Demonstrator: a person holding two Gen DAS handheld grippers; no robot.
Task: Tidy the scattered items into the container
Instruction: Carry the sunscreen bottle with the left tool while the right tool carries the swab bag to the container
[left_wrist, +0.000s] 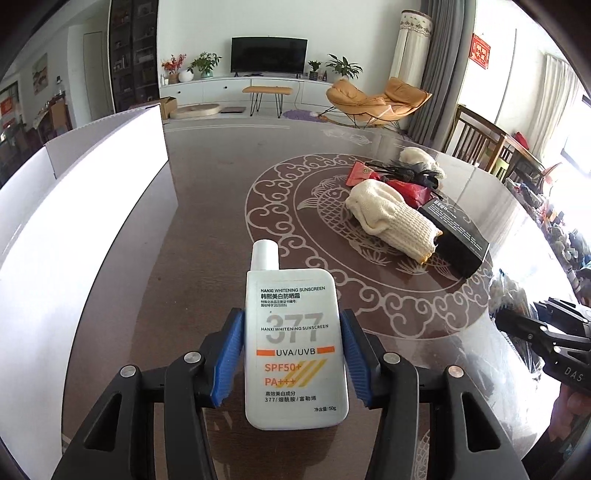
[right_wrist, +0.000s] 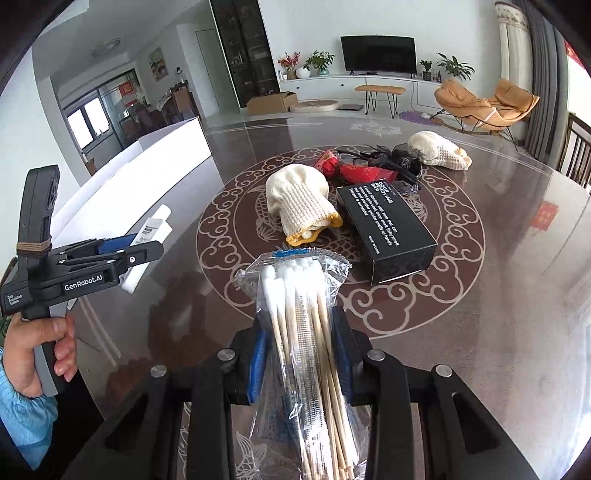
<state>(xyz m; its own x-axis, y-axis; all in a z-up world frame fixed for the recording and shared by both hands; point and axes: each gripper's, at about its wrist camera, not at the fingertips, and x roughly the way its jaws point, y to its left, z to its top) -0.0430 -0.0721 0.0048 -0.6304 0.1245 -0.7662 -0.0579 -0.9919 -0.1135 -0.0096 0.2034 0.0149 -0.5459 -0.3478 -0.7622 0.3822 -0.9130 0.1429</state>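
The left gripper (left_wrist: 291, 354) is clamped on a sunscreen bottle (left_wrist: 293, 354), long axis pointing up the frame, with the white container (left_wrist: 92, 206) just to its upper left. The right gripper (right_wrist: 301, 354) pinches a bag of cotton swabs (right_wrist: 299, 314), farther from the container (right_wrist: 162, 158), so the left hand looks nearer for the drop.

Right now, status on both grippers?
Left gripper shut on sunscreen. Right gripper shut on swab bag. White box left; path clear.
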